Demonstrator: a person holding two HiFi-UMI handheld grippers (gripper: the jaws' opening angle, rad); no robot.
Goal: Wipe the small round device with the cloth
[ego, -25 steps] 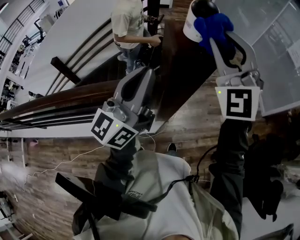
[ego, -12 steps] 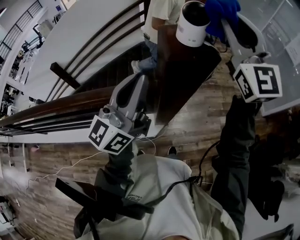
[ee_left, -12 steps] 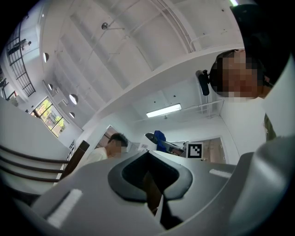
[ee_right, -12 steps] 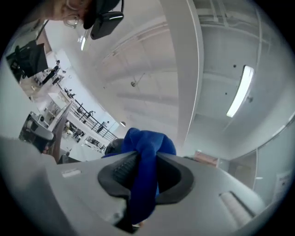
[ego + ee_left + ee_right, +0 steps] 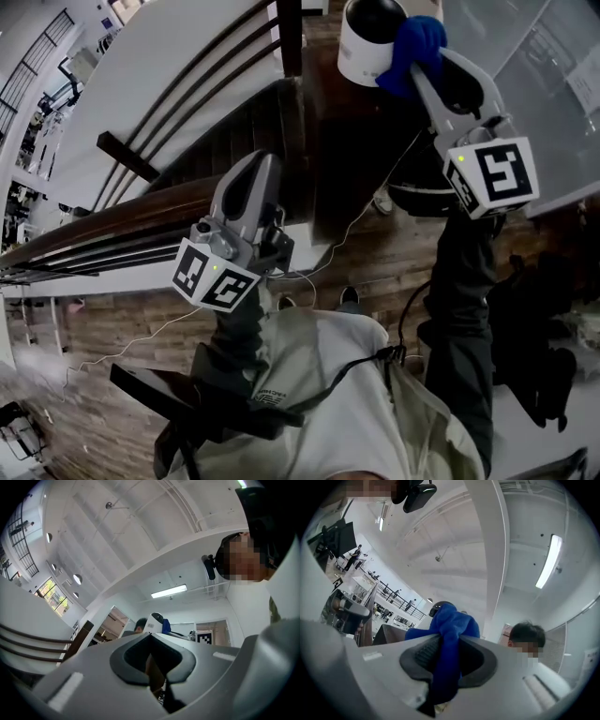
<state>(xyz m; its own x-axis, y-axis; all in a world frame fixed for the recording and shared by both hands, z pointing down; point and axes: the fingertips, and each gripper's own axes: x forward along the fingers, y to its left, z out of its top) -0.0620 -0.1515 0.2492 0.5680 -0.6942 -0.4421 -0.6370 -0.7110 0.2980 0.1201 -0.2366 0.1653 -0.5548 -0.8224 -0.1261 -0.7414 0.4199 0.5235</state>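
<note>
At about one o'clock in my view, the right claw reached up with the blue cloth bunched at its tip. The cloth touched the three o'clock side of the small round device, a white cylinder with a black domed top. The device stood on a dark tabletop. The right marker cube sat at that claw's five o'clock. The left claw hung near the middle, pointing toward one o'clock, well apart from the device, with the left marker cube at its seven o'clock. I saw wooden floor beneath, a thin white cable at eight o'clock, and my pale shirt at six.
</note>
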